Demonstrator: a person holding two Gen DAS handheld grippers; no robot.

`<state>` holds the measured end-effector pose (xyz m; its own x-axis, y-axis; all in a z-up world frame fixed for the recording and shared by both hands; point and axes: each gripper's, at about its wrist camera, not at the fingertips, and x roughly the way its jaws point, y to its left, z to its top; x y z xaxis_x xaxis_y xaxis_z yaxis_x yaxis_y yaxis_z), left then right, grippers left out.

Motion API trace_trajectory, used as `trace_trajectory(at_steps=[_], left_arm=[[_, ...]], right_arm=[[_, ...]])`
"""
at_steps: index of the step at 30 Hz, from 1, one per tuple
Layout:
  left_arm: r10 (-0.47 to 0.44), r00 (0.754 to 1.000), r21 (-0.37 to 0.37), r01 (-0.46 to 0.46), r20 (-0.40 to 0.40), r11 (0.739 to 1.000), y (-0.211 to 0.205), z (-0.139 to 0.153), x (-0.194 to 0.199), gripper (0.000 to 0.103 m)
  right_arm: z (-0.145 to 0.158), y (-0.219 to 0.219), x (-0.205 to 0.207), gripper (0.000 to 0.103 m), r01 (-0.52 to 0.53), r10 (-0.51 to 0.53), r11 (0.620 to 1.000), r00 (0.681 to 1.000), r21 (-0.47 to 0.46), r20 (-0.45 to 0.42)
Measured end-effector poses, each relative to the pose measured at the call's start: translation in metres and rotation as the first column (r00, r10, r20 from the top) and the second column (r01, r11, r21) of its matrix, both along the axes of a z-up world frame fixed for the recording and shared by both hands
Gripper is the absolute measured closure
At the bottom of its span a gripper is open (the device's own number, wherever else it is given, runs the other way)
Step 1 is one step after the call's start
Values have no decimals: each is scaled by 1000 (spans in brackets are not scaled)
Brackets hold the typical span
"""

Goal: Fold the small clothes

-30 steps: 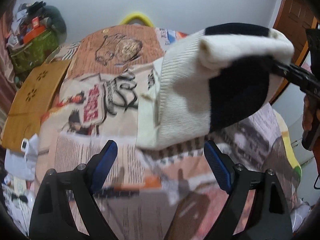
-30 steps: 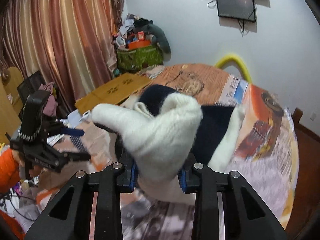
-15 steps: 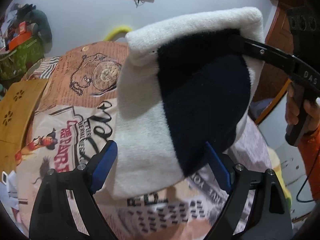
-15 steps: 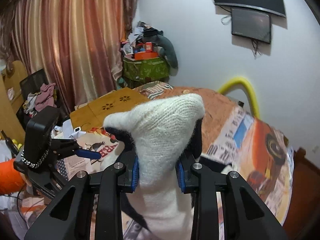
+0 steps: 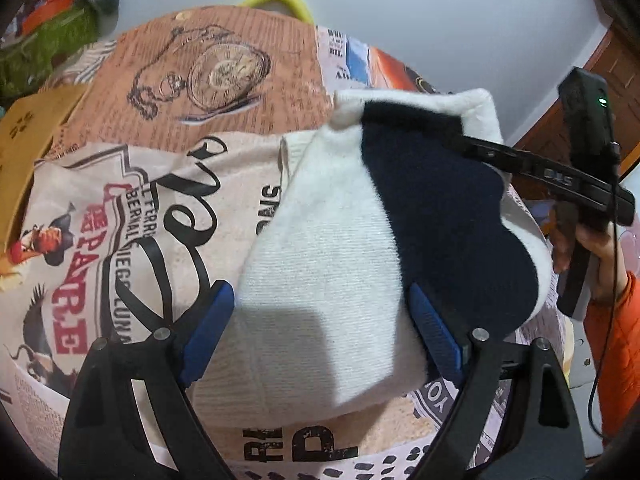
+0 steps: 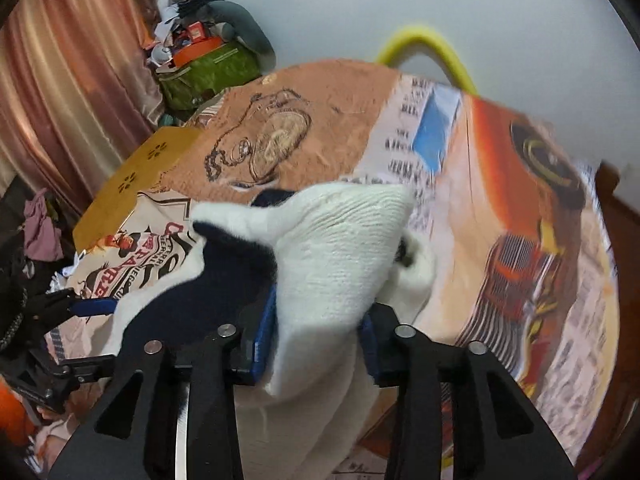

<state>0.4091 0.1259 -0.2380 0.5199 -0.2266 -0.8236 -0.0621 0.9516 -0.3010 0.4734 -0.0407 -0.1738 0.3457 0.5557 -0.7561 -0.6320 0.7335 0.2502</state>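
Note:
A small white knit garment with a navy panel point(image 5: 344, 248) hangs over the printed bedspread point(image 5: 132, 216). My right gripper point(image 6: 318, 336) is shut on its white edge point(image 6: 336, 256) and holds it up; the gripper shows from the side in the left wrist view point(image 5: 532, 168). My left gripper point(image 5: 320, 328) is open, its blue pads on either side of the garment's lower white part, not clamped on it. The garment's lower edge rests on the bed.
A yellow wooden board point(image 6: 132, 184) lies at the bed's left edge. A green bag with clutter point(image 6: 208, 68) stands by the curtain. A yellow hoop point(image 6: 428, 48) leans on the white wall. A wooden door point(image 5: 600, 80) is at right.
The right gripper has lowered the garment from high in the air toward the bed. The garment now sits between the open left fingers, lower in view.

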Motion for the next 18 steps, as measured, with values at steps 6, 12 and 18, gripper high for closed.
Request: trace_trajectory(at_steps=[6,12,18], left_arm=[[7,999,30,-8,48,1000,8,28,-3,14],[48,997,40,-50,68,998,31,52,39,14],[35,999,-20,-35,7,999,18,30,82,14]], right_arm=[[20,-24,-31,41,35,-35,999,999,28,7],[24,-50,-59,31,45,-47,996,999,82,27],[5,-46,-70,31,35,-37,994,999,103,17]])
